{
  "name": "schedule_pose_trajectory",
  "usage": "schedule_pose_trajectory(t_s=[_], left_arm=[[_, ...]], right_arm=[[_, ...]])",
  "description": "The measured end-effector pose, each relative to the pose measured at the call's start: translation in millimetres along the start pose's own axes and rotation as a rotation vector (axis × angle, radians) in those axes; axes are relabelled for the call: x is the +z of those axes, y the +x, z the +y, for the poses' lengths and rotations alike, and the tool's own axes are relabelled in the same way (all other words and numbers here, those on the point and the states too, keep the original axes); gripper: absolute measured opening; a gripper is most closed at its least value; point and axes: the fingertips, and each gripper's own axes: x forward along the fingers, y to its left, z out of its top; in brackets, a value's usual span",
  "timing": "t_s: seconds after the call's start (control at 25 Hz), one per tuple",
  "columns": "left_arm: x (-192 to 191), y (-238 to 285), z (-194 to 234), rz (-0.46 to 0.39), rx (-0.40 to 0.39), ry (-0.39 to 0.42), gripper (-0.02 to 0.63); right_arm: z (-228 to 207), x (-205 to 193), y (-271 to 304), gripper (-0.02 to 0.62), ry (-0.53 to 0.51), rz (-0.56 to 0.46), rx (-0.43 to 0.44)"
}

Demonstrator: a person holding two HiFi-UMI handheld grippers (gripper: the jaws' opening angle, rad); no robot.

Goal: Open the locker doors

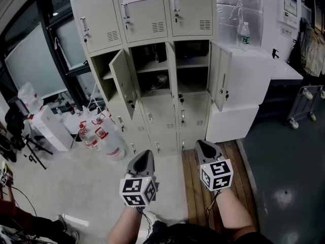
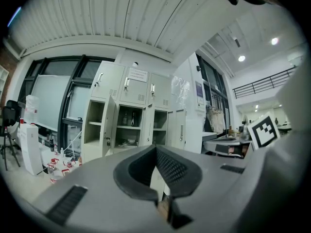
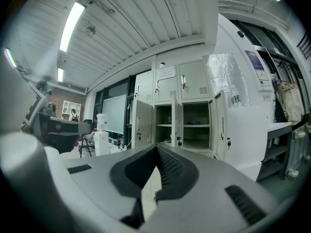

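Lockers (image 1: pixel 190 9), middle doors (image 1: pixel 124 83) ajar, oddments (image 1: pixel 160 78) inside; left gripper (image 1: pixel 147 154), right gripper (image 1: pixel 205 144) jaws together.

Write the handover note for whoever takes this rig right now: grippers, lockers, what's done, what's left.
Left gripper: shut, empty, held short of the lockers.
Right gripper: shut, empty, also short of them.
Locker cabinet: straight ahead, three columns wide.
Done: the second-row doors stand open, the left one and the right one swung wide.
Left: the top-row doors and the lower doors are closed.
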Motion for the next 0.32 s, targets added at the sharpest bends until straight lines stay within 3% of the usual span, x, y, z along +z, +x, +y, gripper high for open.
schedule_pose_trajectory(t_s=[0.32], left_arm=[[-3.2,2.8,3.0,0.004,0.0,-0.003,0.0]], right_arm=[[1.4,-1.6,3.5,0.0,-0.004,0.003,0.003]])
